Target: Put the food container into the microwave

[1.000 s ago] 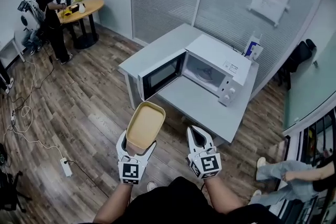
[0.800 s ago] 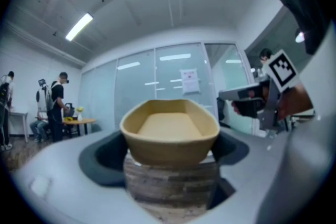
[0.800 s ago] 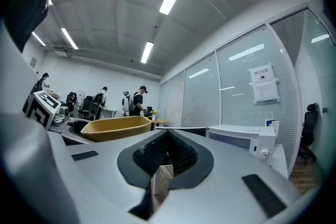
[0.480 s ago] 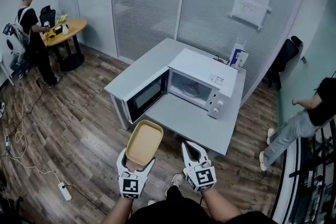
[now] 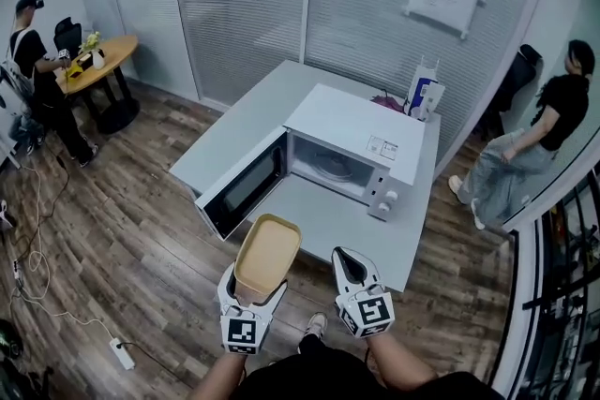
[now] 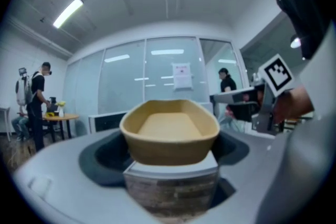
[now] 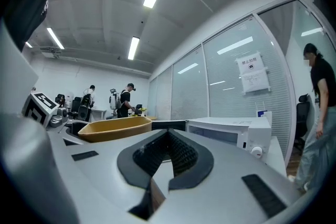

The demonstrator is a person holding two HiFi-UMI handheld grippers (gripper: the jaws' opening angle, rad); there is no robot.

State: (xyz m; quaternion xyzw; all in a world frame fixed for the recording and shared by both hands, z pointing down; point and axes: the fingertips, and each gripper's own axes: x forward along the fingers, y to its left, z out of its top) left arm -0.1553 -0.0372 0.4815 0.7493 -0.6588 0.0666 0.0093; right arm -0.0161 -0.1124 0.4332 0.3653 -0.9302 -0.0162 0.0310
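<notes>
Here, your left gripper (image 5: pixel 255 288) pinches the tan oval food container (image 5: pixel 267 256), not yet inside the open white microwave (image 5: pixel 352 131); right gripper (image 5: pixel 346 258) pressed together, empty.

Microwave (image 5: pixel 352 140) on table (image 5: pixel 246 115); food container (image 5: pixel 267 256) before it.

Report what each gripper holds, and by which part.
Left gripper holds the food container by its near end; right gripper is shut on nothing.
</notes>
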